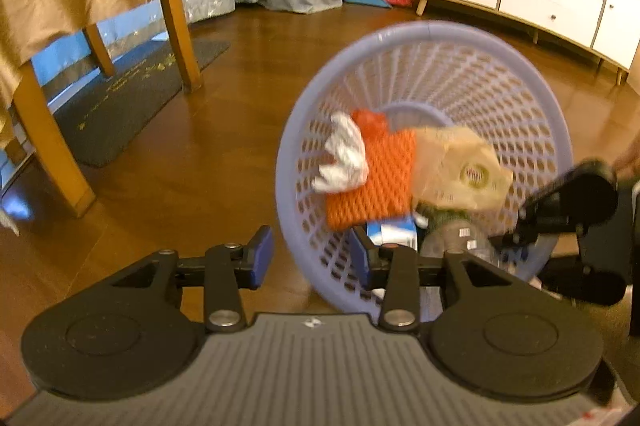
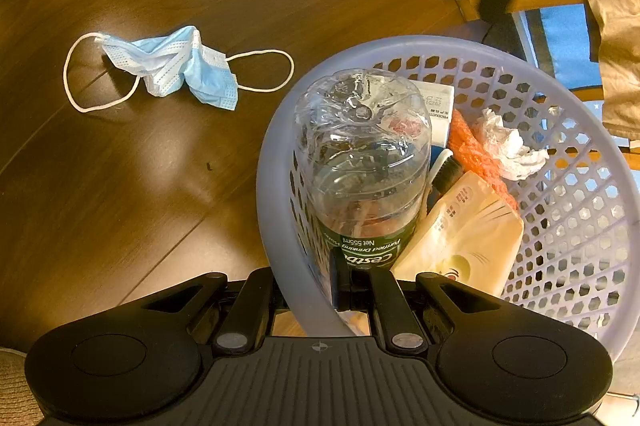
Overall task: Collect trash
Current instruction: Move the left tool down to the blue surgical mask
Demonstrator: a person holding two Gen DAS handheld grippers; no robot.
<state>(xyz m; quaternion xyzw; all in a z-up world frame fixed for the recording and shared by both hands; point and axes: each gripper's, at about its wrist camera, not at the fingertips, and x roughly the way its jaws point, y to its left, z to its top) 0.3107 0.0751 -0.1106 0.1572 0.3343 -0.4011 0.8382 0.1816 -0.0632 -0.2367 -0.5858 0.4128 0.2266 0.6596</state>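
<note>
Lying crumpled on the dark wood floor at about ten o'clock from the basket in the right wrist view, the blue face mask (image 2: 176, 66) looks like the last loose piece of trash: light, limp and likely to fold or slide under a pad, so a pinch on the bunched pleated middle would probably hold better than a grab at the thin white ear loops. Well apart from it, the lavender mesh basket (image 2: 576, 218) already holds a clear water bottle (image 2: 360, 162), a white tissue wad (image 2: 508, 146), an orange foam net (image 1: 372, 182) and a beige wrapper (image 2: 464, 230). The right gripper (image 2: 340, 282) is clamped on the basket's near rim, its jaws together around the plastic. The left gripper (image 1: 312, 258) stands apart with nothing between its pads, the basket wall just beside its right one. Motion blur softens the left wrist view, the mask is absent from it, and the bottle hides whatever lies beneath it.
</note>
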